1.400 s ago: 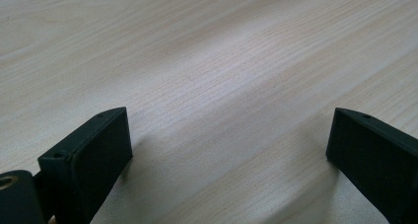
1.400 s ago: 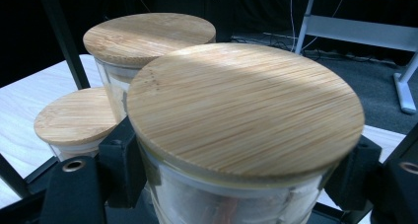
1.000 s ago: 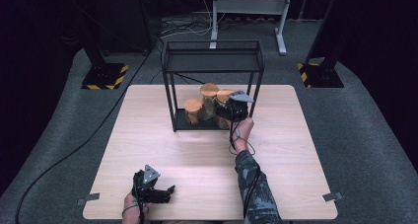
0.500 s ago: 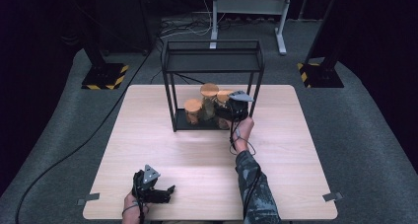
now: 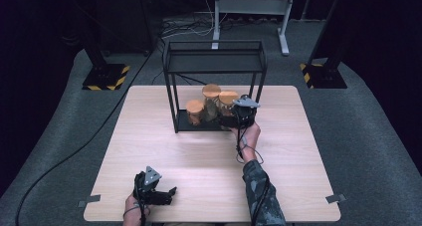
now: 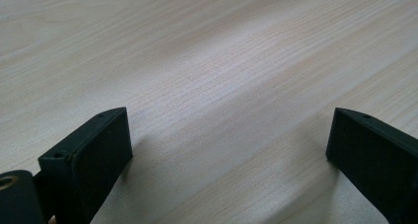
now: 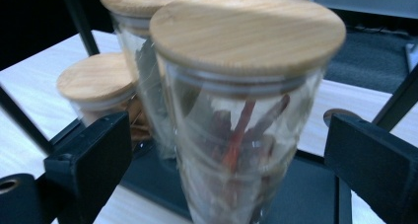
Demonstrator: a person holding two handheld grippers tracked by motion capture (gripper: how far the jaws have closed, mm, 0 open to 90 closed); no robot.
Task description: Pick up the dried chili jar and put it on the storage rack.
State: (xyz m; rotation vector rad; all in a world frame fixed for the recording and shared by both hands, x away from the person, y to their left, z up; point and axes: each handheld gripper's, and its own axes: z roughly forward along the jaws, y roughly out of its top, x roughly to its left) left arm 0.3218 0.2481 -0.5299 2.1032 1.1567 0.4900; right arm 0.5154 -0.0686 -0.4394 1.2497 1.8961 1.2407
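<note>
Releasing is what I read here: my right gripper (image 5: pixel 238 117) has just been opening its jaws, and in the right gripper view they now stand wide on either side of the jar (image 7: pixel 246 110), pads clear of the glass. That jar stands upright on the bottom shelf of the rack (image 5: pixel 214 61), at 3 o'clock of two other jars (image 5: pixel 203 106), lid on. I judge the placement complete; the next move would be a straight withdrawal toward 6 o'clock. My left gripper (image 5: pixel 160 195) rests at the table's (image 5: pixel 149 136) near edge, jaws wide apart, holding nothing.
</note>
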